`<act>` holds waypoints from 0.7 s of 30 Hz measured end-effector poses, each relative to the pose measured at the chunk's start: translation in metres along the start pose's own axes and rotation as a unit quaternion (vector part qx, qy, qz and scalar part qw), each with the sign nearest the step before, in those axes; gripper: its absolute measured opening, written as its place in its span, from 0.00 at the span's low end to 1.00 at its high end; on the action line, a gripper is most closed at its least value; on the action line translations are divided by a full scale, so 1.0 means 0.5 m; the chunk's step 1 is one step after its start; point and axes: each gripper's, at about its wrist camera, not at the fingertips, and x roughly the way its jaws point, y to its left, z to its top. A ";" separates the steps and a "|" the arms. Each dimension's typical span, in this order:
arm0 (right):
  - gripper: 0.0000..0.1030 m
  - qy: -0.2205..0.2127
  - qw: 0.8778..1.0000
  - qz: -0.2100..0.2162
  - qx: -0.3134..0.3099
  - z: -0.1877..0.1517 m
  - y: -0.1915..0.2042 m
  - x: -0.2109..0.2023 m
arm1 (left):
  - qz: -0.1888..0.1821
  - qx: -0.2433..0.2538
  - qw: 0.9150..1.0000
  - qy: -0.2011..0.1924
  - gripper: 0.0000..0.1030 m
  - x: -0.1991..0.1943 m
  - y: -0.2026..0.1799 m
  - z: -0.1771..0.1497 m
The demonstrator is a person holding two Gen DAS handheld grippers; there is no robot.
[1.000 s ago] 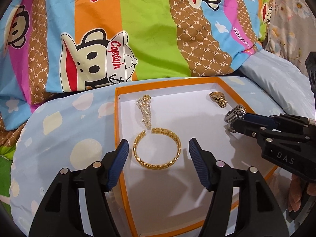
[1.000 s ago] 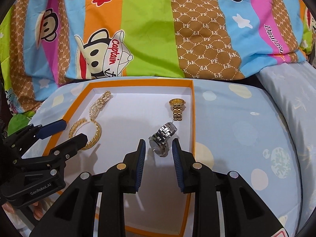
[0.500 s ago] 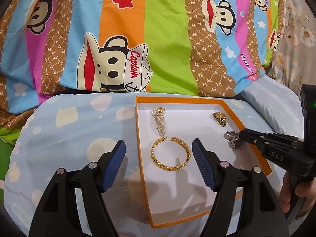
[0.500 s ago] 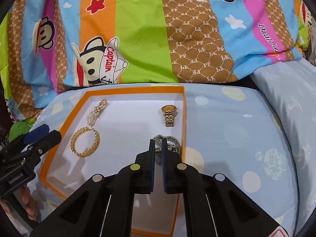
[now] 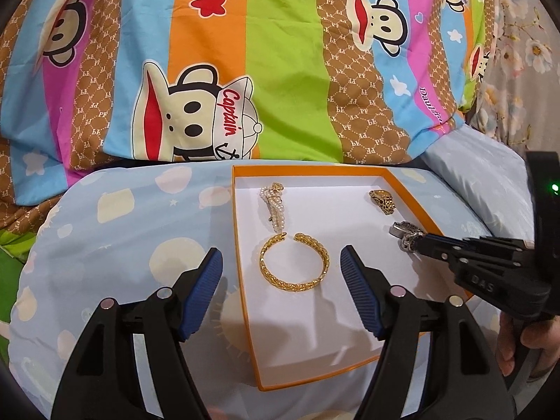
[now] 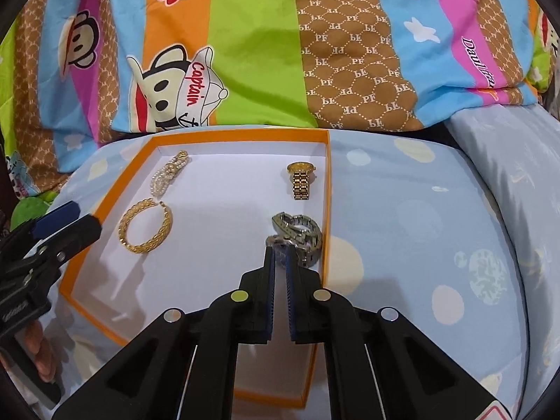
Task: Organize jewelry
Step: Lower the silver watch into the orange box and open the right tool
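Orange-rimmed white tray [image 6: 327, 189] holding four pieces. Pearl strand [image 6: 168, 175], bunched, far left corner. Open gold braided bangle [image 6: 145, 227], flat, just in front of it, gap facing the pearls. Gold watch [image 6: 300, 180], far right. Silver watch [image 6: 297, 234], near the right wall, band looped.

Bright, even indoor light, soft shadows under the jaws, sharp focus, fisheye bending and dark corners.

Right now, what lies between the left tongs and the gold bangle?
Only bare white tray floor. In the left wrist view the gold bangle lies just ahead of the left tongs, which are open and hold nothing.
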 end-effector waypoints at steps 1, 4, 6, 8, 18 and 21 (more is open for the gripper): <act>0.04 0.002 1.000 -0.001 0.000 0.006 0.000 0.009 | 0.000 0.001 1.000 0.001 0.66 0.001 -0.001 -0.001; 0.03 0.003 1.000 -0.002 -0.003 0.018 0.005 0.022 | 0.000 0.003 1.000 0.003 0.66 0.006 -0.002 -0.003; 0.03 0.004 1.000 0.001 -0.004 0.019 0.008 0.026 | 0.001 0.004 1.000 0.004 0.65 0.009 -0.002 -0.004; 0.04 -0.002 1.000 0.002 -0.001 0.015 0.009 0.019 | 0.003 0.004 1.000 0.008 0.66 0.014 -0.001 -0.004; 0.04 -0.063 0.998 -0.006 0.024 -0.030 -0.013 -0.136 | 0.002 -0.018 1.000 0.004 0.66 -0.014 0.022 -0.007; 0.04 -0.071 0.997 -0.006 0.025 -0.072 -0.007 -0.182 | -0.007 -0.027 1.000 0.011 0.66 -0.039 0.029 -0.028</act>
